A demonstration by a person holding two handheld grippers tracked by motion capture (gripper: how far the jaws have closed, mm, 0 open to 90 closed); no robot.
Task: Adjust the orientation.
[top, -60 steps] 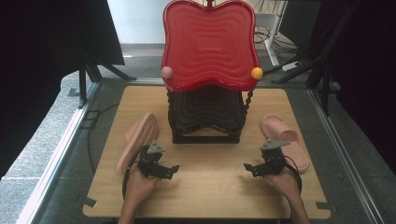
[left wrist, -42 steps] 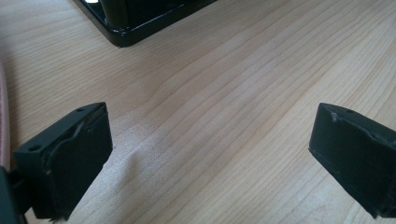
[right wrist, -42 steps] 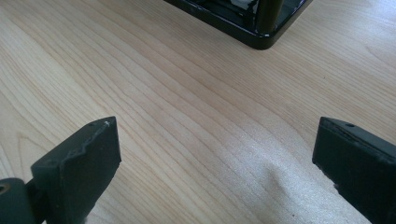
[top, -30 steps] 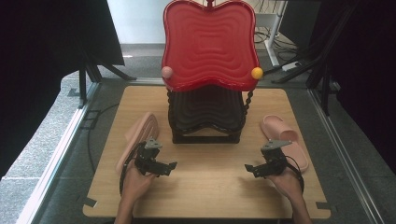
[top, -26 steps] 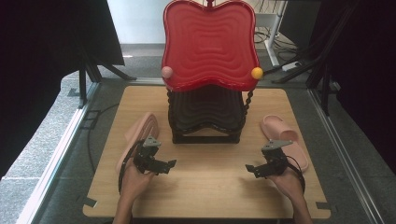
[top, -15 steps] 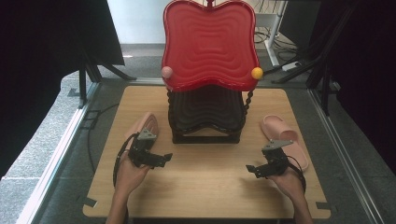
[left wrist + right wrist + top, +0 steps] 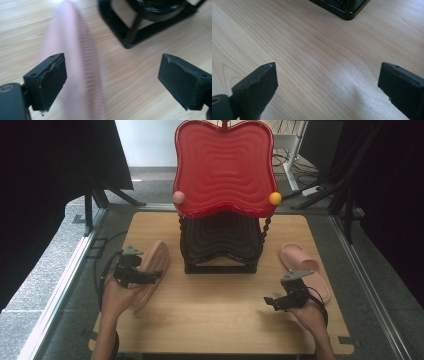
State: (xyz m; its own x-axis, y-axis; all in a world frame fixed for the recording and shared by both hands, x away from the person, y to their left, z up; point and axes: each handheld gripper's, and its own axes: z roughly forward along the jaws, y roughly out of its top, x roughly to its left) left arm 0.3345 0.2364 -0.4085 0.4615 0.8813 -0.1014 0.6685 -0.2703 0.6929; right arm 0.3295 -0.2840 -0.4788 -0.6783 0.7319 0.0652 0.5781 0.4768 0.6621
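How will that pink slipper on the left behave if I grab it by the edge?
The left slipper looks like soft foam, so probably light and a bit bendy. Its ribbed sole should resist slipping. Standing on edge, it may tip over if nudged.

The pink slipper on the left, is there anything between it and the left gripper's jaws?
Nothing visible is in the way. In the left gripper view the pink slipper stands on edge just inside one jaw, with bare wooden table across the rest of the gap. The left gripper is open, its jaws just closing a little.

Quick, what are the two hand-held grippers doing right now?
Left hand-held gripper: open, jaws just closing a little, pink slipper between them, ungripped.
Right hand-held gripper: open, empty.
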